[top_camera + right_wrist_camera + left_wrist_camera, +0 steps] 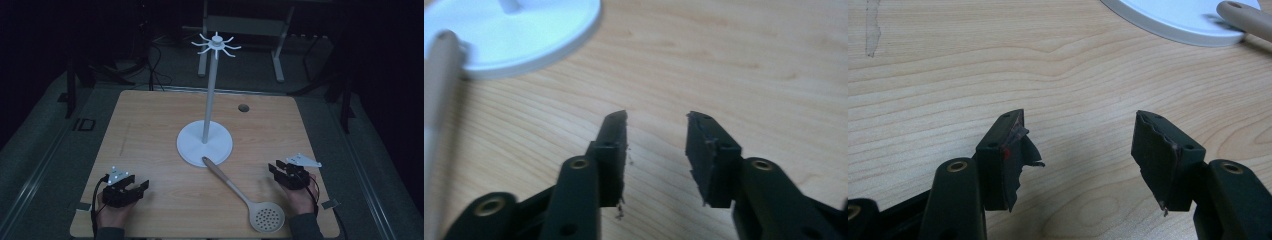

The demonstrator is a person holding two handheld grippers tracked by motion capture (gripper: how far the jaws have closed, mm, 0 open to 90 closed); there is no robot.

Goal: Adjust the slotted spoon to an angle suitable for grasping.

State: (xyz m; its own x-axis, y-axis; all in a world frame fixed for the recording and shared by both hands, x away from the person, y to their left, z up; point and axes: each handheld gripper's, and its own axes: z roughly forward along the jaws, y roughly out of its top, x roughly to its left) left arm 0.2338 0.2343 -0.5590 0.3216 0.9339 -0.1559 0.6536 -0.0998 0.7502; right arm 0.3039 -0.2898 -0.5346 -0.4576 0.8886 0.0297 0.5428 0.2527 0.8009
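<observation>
One table [150,120]. One white stand [205,142], centre. One skimmer [245,197], handle tip resting on the stand's base. Left gripper [131,187]: jaws apart, empty. Right gripper [281,170]: jaws apart, empty.

High view: above near edge, facing 12 o'clock, down over whole table [150,115]. Both gripper views: low, close to tabletop, sharing white stand base [1178,22] and spoon handle [436,85].
</observation>
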